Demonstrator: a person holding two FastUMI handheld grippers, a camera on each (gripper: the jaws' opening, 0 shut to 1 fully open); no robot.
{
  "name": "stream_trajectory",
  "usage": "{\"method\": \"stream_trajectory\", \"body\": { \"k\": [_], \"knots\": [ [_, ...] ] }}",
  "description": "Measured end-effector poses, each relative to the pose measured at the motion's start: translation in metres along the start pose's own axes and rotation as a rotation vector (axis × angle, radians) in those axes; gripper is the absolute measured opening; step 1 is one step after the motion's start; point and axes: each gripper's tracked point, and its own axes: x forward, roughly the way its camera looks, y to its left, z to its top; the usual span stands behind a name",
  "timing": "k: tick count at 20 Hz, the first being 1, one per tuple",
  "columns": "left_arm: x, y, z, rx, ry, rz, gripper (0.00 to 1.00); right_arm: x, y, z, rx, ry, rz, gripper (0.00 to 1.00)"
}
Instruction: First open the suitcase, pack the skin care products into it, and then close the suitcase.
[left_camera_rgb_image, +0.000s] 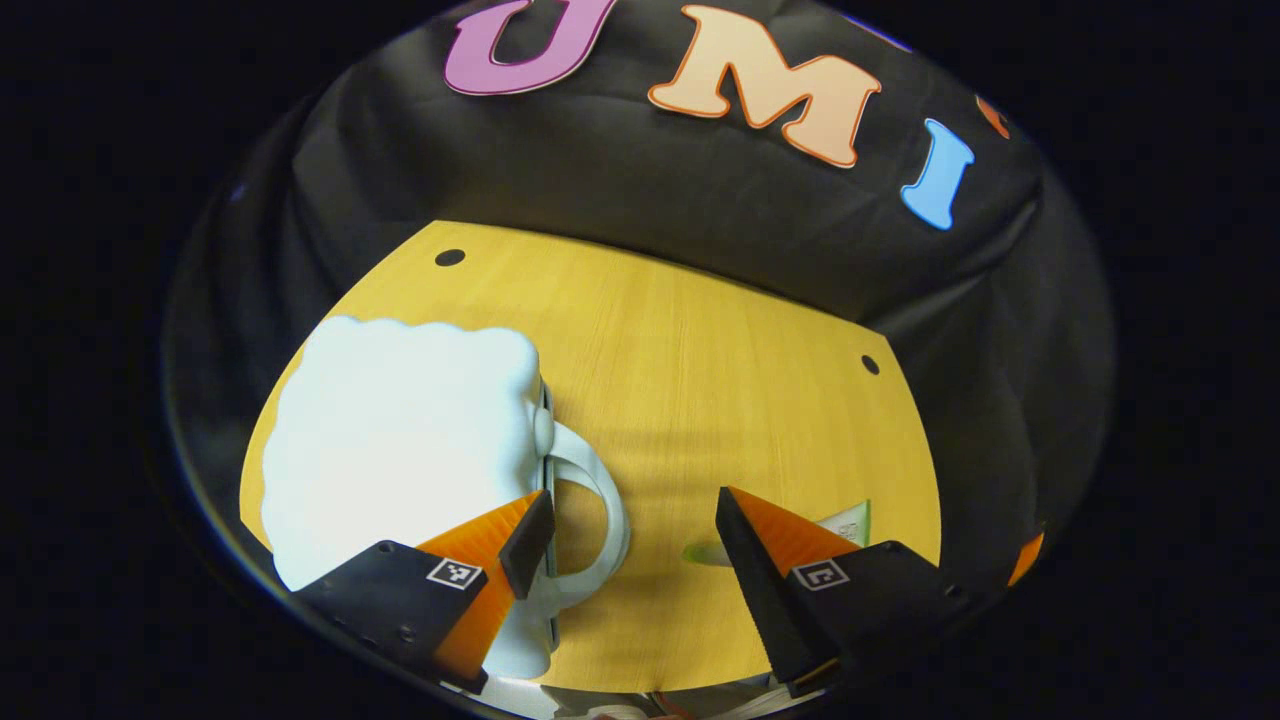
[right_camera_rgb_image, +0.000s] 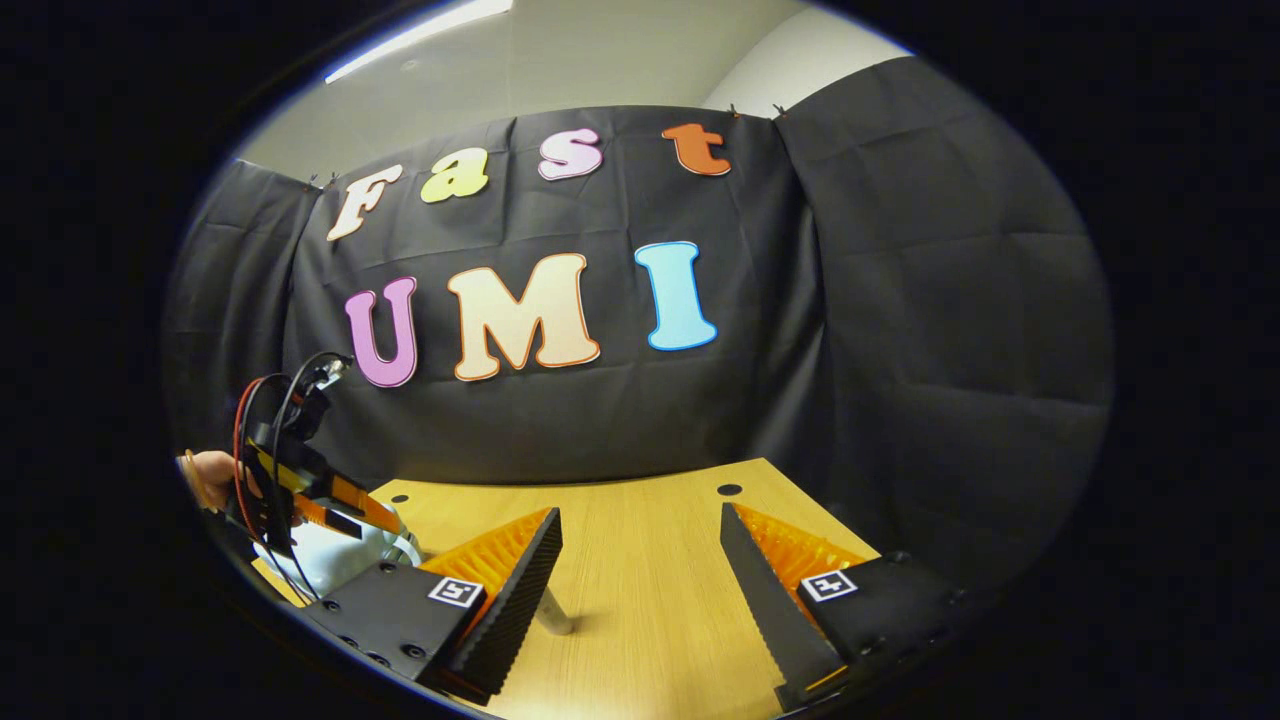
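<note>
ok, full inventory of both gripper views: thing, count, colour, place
suitcase: 1, pale white-blue, closed, on the table's left side, handle facing centre
tube: 1, white and green, on the table behind the left gripper's right finger, mostly hidden
small pale object: 1, on the table, partly hidden by the right gripper's left finger; cannot tell what
table: 1, yellow wood, dark holes near corners
left gripper: open, orange-black, beside the suitcase handle
right gripper: open, above the table
hand: 1, holding the left gripper

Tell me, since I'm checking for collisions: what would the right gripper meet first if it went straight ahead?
Probably bare table: the right gripper, open, points over its far edge toward the booth's black cloth wall. Depth is unclear.
</note>
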Motion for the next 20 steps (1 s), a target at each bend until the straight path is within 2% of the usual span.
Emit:
{"method": "stream_trajectory", "body": {
  "k": [2,5,9,19,20],
  "knots": [
    [0.012,-0.002,-0.004,-0.018,0.056,0.003,0.96,-0.001,-0.006,-0.004,0.009,0.009,-0.011,0.99],
    [0.028,0.001,-0.014,-0.037,0.143,0.046,0.96,0.0,-0.012,-0.008,0.022,0.023,-0.02,0.96],
    [0.047,0.006,-0.023,-0.058,0.232,0.088,0.95,-0.001,-0.019,-0.01,0.013,0.03,-0.032,0.99],
    [0.077,0.026,-0.045,-0.073,0.378,0.203,0.63,0.002,-0.033,-0.015,0.028,0.057,-0.054,0.98],
    [0.079,0.032,-0.047,-0.069,0.387,0.222,0.54,0.002,-0.033,-0.016,0.029,0.06,-0.053,0.98]
  ]
}}
